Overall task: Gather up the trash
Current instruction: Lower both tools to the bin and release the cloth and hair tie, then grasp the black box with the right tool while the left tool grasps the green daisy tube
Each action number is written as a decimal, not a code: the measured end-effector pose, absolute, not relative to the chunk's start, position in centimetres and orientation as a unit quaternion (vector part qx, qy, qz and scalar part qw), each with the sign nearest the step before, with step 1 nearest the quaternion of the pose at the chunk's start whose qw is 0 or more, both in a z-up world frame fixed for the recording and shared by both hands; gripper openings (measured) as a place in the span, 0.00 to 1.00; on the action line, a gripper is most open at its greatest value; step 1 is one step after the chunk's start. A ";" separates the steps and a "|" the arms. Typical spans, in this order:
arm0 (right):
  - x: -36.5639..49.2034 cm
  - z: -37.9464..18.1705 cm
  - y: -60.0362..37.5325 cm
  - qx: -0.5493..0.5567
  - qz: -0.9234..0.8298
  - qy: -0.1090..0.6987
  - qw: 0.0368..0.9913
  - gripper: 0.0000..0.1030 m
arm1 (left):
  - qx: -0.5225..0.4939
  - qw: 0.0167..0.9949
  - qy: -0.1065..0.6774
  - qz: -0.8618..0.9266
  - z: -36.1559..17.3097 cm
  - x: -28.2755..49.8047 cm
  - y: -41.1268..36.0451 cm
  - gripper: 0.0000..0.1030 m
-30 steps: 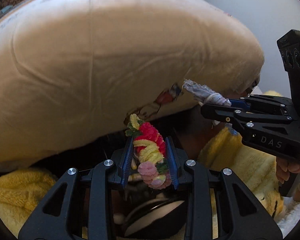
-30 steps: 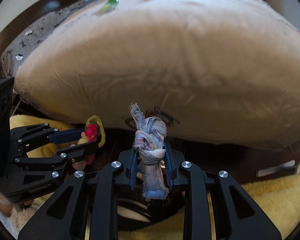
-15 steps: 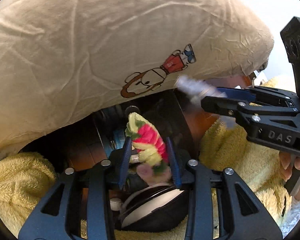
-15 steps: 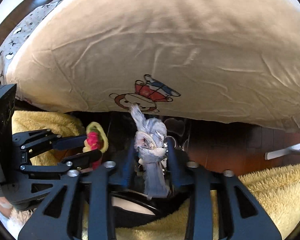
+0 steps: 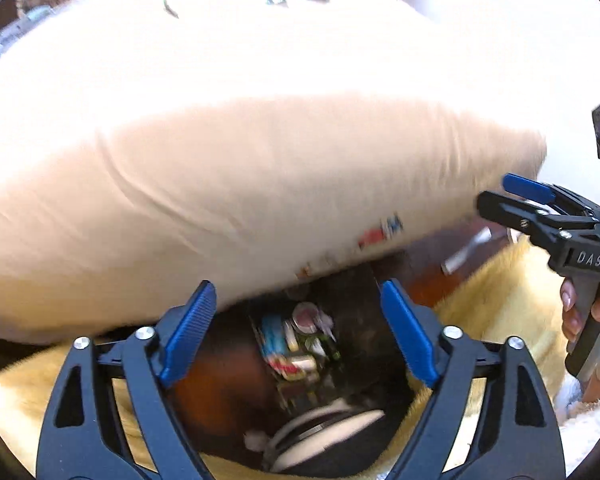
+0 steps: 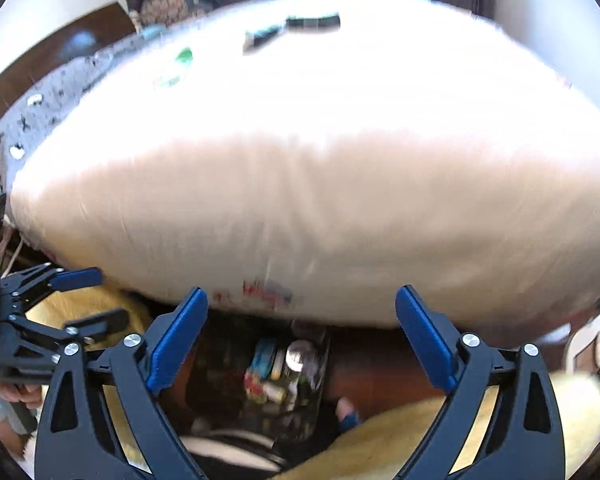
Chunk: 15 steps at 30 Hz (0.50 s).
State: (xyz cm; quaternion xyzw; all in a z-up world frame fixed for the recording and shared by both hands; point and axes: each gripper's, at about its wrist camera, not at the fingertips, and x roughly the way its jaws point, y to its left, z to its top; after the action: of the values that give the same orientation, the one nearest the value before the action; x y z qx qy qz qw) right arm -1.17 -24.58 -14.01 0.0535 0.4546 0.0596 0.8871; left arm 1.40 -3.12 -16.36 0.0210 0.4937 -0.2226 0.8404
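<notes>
cream bed (image 6: pixel 340 208) with scattered wrappers (image 6: pixel 176 66)

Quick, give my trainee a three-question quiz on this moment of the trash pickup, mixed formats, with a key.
1. True or false: the left claw is holding trash.
2. Where does the dark open trash bin with colourful wrappers inside sit: A on the bed, B below the big cream pillow, C on a shelf?
3. Fill in: the right claw is wide ____.

Key: 1 false, both claws are open and hold nothing; 2 B; 3 open.
</notes>
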 end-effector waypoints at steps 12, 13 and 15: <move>7.1 -7.0 -24.6 0.028 0.079 0.396 0.914 0.96 | 0.000 0.903 0.403 -0.149 -8.1 10.1 0.3 0.84; 8.2 -6.6 -24.3 0.027 0.078 0.394 0.916 0.96 | -0.004 0.904 0.400 -0.148 -7.7 11.1 0.1 0.84; 10.3 -6.0 -23.6 0.027 0.072 0.389 0.918 0.96 | -0.003 0.909 0.393 -0.142 -7.0 12.8 0.2 0.84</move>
State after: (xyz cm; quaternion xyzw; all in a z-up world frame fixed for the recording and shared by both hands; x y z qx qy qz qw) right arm 10.27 -23.65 -5.97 0.0270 0.3887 0.0719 0.9182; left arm 12.81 0.24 -7.00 -0.0035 0.3927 -0.1424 0.9086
